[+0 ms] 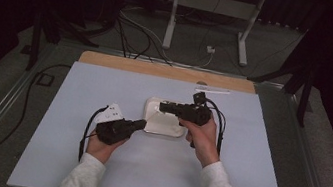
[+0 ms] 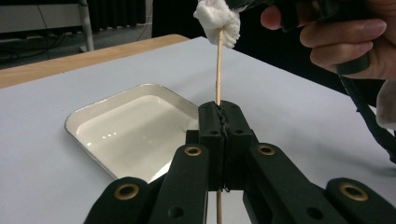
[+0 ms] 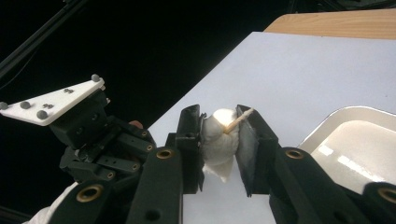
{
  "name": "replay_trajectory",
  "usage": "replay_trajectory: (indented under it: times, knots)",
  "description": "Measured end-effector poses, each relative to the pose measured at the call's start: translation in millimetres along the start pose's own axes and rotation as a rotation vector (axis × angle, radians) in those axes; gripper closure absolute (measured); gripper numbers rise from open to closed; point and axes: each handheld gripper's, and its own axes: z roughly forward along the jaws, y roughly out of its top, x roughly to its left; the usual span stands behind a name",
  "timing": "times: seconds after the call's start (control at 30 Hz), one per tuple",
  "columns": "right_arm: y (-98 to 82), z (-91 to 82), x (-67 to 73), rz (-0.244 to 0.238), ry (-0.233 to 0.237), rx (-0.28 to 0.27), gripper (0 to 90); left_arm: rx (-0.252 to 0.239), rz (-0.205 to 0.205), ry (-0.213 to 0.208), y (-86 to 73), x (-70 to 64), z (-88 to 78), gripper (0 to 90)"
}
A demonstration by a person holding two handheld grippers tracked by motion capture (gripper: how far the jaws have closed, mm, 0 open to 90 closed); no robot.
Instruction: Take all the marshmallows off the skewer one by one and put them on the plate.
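My left gripper [image 2: 222, 112] is shut on a thin wooden skewer [image 2: 218, 70] that stands upright, with a white fluffy wad [image 2: 218, 21] on its top end. My right gripper [image 3: 220, 115] comes in from the side, and both its pads press on the white wad [image 3: 218, 142]; the skewer's tip [image 3: 239, 119] pokes out of it. In the high view the left gripper [image 1: 142, 124] and right gripper [image 1: 162, 106] meet over the left edge of a shallow white tray [image 1: 171, 127]. The wad hangs above the table, beside the tray [image 2: 70, 122].
The tray lies mid-table on a pale sheet [image 1: 92, 163] with a wooden strip [image 1: 158, 69] along the far edge. A small white object [image 1: 211, 90] lies near that edge. Cables and a white stand [image 1: 214, 5] are on the floor beyond.
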Motion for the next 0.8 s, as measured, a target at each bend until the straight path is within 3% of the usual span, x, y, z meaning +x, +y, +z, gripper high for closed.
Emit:
replay_trajectory:
  times: [0.8]
  knots:
    - [1.2,-13.8,-3.4,0.002,-0.028,-0.067,79.4,0.007,0.029,-0.009,2.3,-1.4,-1.7,90.0]
